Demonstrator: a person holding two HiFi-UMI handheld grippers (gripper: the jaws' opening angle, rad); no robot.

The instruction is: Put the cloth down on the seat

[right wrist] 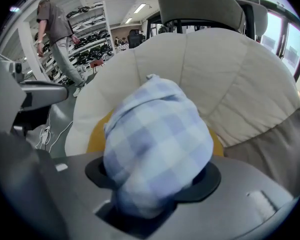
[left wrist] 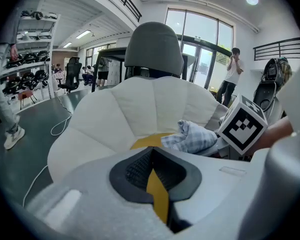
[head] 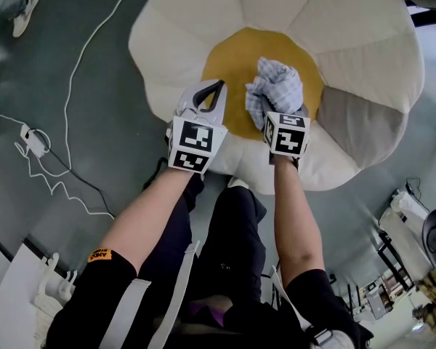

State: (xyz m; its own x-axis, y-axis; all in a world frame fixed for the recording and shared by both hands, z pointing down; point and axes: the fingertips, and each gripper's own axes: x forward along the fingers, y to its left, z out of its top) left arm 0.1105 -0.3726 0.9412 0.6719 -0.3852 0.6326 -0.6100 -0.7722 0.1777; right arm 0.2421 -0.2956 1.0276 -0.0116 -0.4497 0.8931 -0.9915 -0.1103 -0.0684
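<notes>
A flower-shaped seat has cream petals (head: pixel 189 35) and a yellow centre (head: pixel 229 64). The blue-and-white checked cloth (head: pixel 276 86) is bunched up and rests on that yellow centre. My right gripper (head: pixel 277 110) is right behind the cloth with its jaws spread wide. In the right gripper view the cloth (right wrist: pixel 157 139) bulges out between them and fills the gap, hiding the pads. My left gripper (head: pixel 218 86) hovers over the left side of the yellow centre, jaws together and empty. The left gripper view shows the cloth (left wrist: pixel 192 136) ahead to the right.
A white cable (head: pixel 73 71) and a power adapter (head: pixel 33 140) lie on the dark floor at left. Metal equipment (head: pixel 414 224) stands at lower right. A grey headrest (left wrist: pixel 154 46) rises behind the seat. One person (left wrist: pixel 233 76) stands by the windows, another (right wrist: pixel 60 34) by the shelves.
</notes>
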